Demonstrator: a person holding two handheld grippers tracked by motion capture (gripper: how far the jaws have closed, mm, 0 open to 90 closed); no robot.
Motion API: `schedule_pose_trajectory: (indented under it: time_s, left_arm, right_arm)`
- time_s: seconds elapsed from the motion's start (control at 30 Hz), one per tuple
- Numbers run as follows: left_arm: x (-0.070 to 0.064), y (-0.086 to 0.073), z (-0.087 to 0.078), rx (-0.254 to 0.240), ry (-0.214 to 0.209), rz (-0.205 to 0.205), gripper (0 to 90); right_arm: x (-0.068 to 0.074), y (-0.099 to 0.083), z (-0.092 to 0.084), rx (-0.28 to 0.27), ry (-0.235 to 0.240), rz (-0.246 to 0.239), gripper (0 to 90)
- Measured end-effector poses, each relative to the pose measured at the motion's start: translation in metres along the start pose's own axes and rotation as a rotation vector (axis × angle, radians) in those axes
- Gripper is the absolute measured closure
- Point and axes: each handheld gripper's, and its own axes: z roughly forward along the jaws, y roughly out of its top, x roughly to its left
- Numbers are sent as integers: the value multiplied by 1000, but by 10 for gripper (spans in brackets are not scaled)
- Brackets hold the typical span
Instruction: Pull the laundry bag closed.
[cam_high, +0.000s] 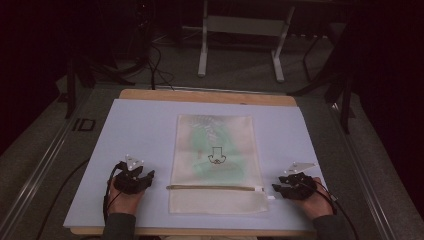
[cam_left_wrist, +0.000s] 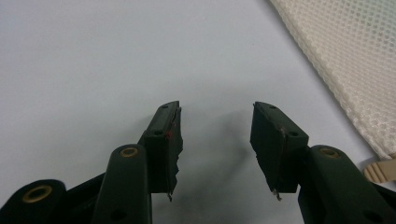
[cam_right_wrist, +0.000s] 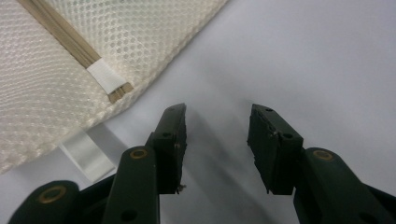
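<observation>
2 hand-held grippers, left (cam_high: 148, 176) and right (cam_high: 276, 188), are held wide open and empty beside a mesh bag (cam_high: 216, 150); its small black mark cannot be read.

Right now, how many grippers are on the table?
2. The left gripper rests open beside the mesh bag's left edge; the right gripper rests open at the bag's right edge, near the zipper's end.
</observation>
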Motion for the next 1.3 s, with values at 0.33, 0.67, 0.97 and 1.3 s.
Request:
schedule_pose_trajectory:
  time_s: [0.33, 0.67, 0.97, 1.3]
  left_arm:
    - [-1, -1, 0, 3, -5, 13, 538]
    - [-1, -1, -2, -21, -46, 9, 536]
    - [1, -2, -4, -27, -51, -6, 541]
    - [-1, -2, -4, -22, -52, 25, 560]
  right_arm:
    - [5, 5, 2, 4, 10, -14, 530]
    - [7, 9, -5, 23, 29, -43, 535]
    - [11, 24, -5, 57, 51, -106, 534]
    - [23, 41, -3, 40, 111, -161, 535]
